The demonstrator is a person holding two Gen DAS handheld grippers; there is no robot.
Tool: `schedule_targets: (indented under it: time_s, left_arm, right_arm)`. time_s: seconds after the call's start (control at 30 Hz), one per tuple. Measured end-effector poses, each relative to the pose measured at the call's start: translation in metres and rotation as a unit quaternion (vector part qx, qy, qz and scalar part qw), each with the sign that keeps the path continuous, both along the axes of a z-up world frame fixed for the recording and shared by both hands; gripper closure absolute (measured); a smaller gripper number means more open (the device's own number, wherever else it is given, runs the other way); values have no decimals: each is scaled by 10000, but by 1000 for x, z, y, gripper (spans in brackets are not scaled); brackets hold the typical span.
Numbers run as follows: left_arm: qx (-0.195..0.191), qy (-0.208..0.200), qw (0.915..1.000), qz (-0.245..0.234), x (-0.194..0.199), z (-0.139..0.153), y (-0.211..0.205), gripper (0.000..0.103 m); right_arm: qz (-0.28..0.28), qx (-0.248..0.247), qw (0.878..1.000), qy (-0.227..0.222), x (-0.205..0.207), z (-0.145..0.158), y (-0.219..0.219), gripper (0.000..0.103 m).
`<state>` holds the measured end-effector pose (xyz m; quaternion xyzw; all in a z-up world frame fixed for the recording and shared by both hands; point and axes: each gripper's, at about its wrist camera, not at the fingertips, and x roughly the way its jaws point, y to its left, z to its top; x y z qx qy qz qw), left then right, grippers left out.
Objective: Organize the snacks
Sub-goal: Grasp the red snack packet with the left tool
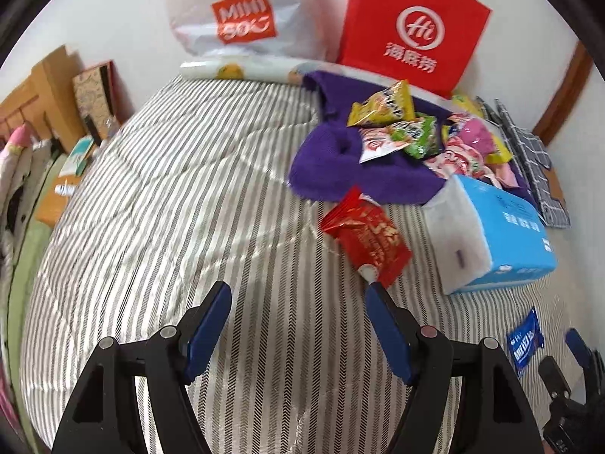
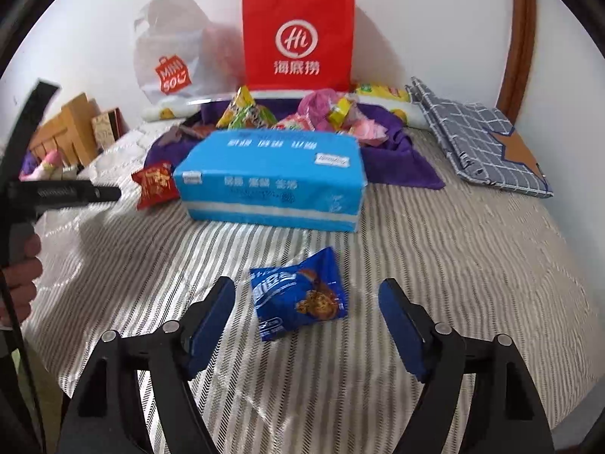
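Between the right gripper's [image 2: 306,302] wide, empty jaws, the blue snack packet [image 2: 298,295] lies flat, long axis pointing away.

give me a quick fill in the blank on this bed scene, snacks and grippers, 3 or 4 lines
1. The blue snack packet lies on the striped bedcover between the open fingers of the ____ gripper.
2. The colour of the snack packet just beyond the empty left gripper is ____.
3. Most snacks are piled on a ____ cloth.
4. The paper bag standing against the wall is ____.

Missing words: right; red; purple; red
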<state>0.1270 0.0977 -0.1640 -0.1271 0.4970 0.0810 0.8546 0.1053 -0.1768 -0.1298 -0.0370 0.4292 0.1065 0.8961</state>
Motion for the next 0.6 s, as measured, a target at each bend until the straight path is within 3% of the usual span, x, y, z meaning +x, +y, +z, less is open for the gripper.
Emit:
schedule_targets:
  time_s: [0.17, 0.33, 0.43, 0.6]
  left_arm:
    - [-51, 183, 9997, 162, 4, -7, 2, 31]
    - [-325, -366, 9987, 170, 3, 7, -2, 31]
    - [-456, -475, 9977, 149, 13, 13, -9, 31]
    - [-496, -206, 9982, 272, 42, 5, -21, 31]
  right_arm:
    - [-408, -272, 9988, -91, 5, 4, -18, 17]
    - [-442, -251, 9984, -247, 8, 0, -37, 17]
    - [-466, -79, 9984, -297, 11, -2, -47, 18]
    - [-242, 50, 9996, -132, 18, -6, -54, 18]
